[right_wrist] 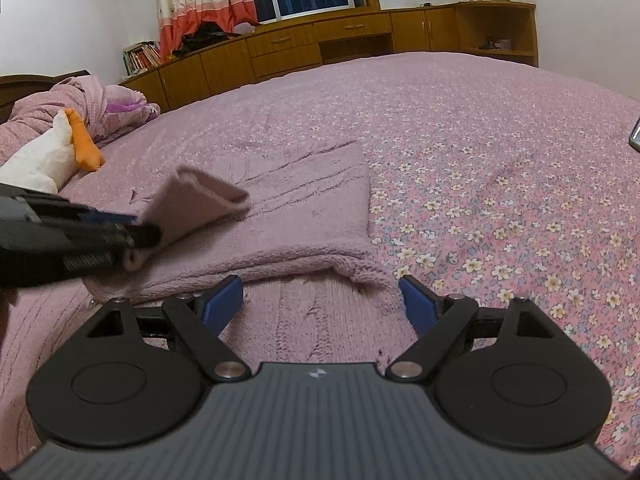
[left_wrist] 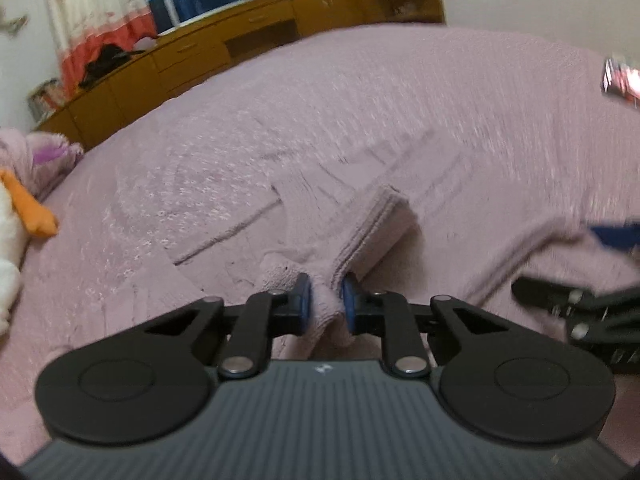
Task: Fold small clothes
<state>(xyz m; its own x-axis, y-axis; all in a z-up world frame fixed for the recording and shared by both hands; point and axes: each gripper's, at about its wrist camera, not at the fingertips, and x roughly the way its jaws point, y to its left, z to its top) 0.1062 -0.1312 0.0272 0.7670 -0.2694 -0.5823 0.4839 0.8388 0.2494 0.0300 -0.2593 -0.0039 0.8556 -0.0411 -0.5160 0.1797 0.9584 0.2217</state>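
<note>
While my left gripper (left_wrist: 326, 298) pinches the sweater (right_wrist: 304, 200) cuff, prob. to carry the sleeve over the body on the bed (right_wrist: 500, 160), my right gripper (right_wrist: 322, 300) hovers released at the near hem.

Fuzzy knitted sweater (right_wrist: 304, 216) on printed cotton bedsheet (right_wrist: 500, 168); matt plastic tool (right_wrist: 320, 300).

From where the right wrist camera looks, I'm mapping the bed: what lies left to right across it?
Left claw shut on the sweater's cuff → sweater body → floral sheet → phone at the right edge.
</note>
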